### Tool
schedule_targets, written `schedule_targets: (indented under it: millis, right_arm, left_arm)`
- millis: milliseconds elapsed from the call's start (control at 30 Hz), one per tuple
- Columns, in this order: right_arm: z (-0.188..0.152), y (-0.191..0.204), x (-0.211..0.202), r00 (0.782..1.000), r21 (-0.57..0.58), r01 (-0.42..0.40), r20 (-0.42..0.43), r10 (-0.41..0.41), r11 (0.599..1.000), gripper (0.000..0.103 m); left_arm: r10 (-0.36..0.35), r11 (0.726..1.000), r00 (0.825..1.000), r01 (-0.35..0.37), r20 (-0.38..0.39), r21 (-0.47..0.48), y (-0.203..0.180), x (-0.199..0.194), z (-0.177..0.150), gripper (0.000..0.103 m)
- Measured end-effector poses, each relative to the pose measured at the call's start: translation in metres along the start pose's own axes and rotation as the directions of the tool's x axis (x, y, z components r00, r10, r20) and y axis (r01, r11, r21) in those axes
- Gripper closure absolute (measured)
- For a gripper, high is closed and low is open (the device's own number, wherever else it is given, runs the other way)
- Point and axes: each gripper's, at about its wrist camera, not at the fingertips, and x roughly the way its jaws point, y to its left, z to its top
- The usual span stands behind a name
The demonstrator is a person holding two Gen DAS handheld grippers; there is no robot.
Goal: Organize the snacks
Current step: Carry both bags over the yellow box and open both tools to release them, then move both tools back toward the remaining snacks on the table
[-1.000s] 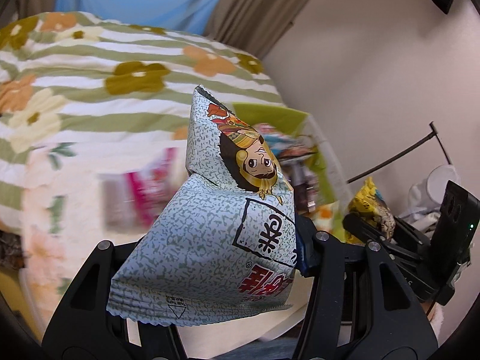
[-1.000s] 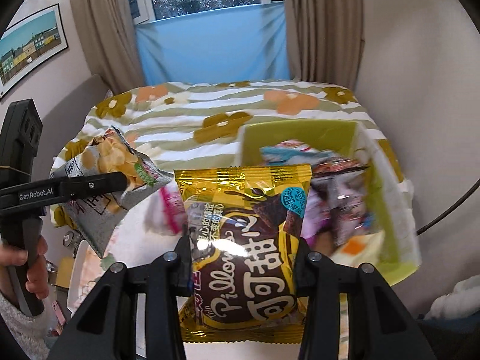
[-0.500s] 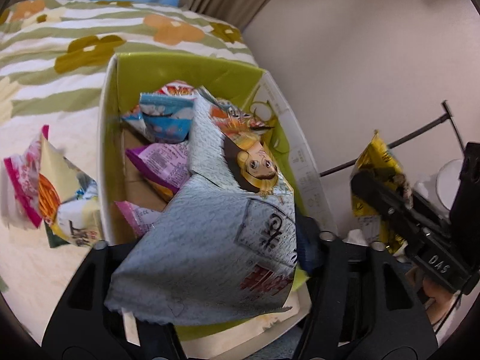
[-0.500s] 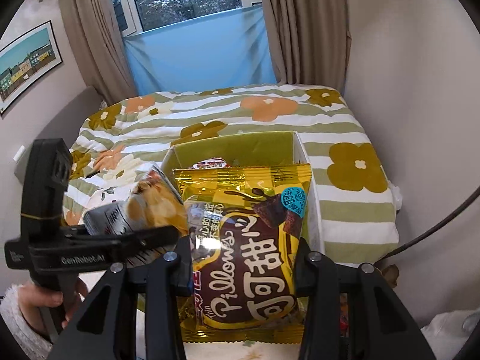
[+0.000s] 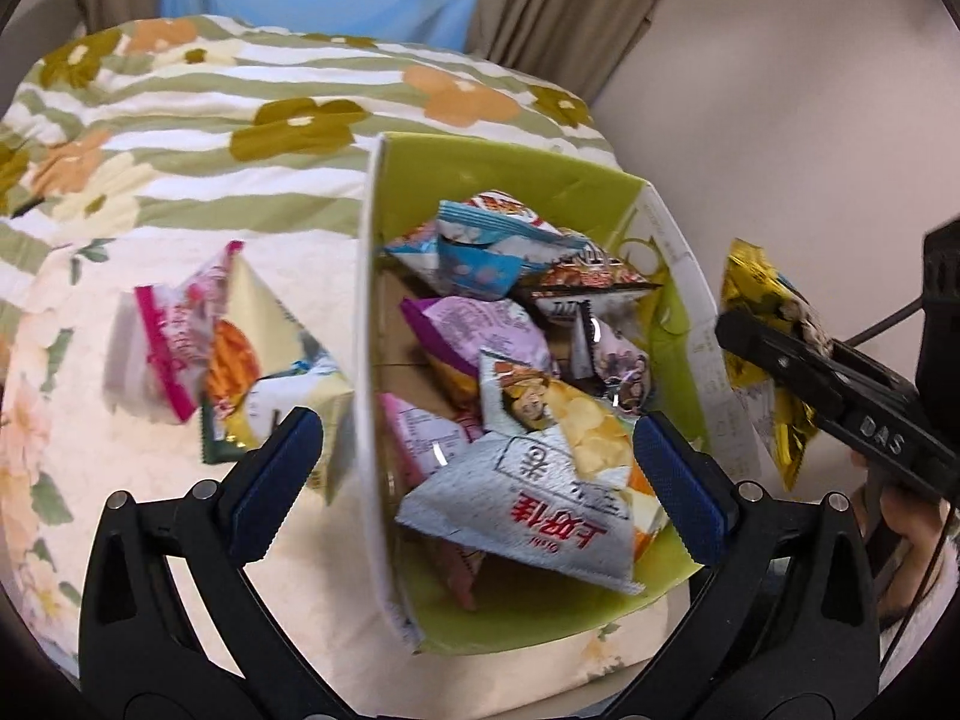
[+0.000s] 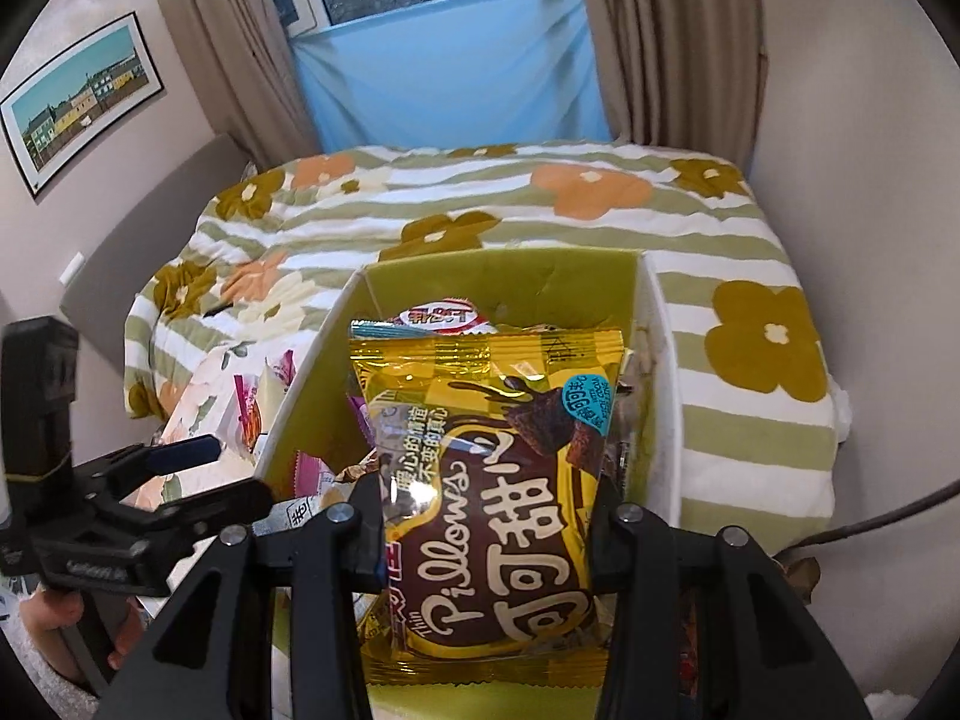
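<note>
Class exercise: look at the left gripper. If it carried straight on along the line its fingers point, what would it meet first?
Most likely the grey chip bag, lying free between the opening fingers of the left gripper, on top of the other snacks in the green box. Depth is hard to judge in this fisheye view.

Box (image 5: 678,252) sits on the bed (image 5: 180,138), packed with snack bags; chip bag (image 5: 540,480) lies on top at six o'clock. Two loose packets (image 5: 222,360) lie on the bed at nine o'clock of the box.
</note>
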Motion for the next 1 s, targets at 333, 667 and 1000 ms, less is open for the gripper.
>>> schedule_targets:
  millis: [333,667,1000]
  right_arm:
    - [0.016,0.013,0.043,0.994,-0.030,-0.058,-0.091,0.055,0.998,0.062]
    - [0.009,0.010,0.037,0.994,0.029,-0.102,-0.047,0.103,0.994,0.004]
    - [-0.001,0.019,0.018,0.995,-0.019,-0.102,-0.012,0.101,0.995,0.003]
  left_arm:
    - [0.084,0.996,0.996,-0.084,-0.003,-0.042,0.024,-0.014,-0.009,0.001]
    - [0.112,0.989,0.993,-0.110,0.019,-0.097,0.048,-0.036,-0.021,0.001]
    - [0.154,0.981,0.986,-0.144,0.069,-0.133,0.070,-0.077,-0.034,0.001]
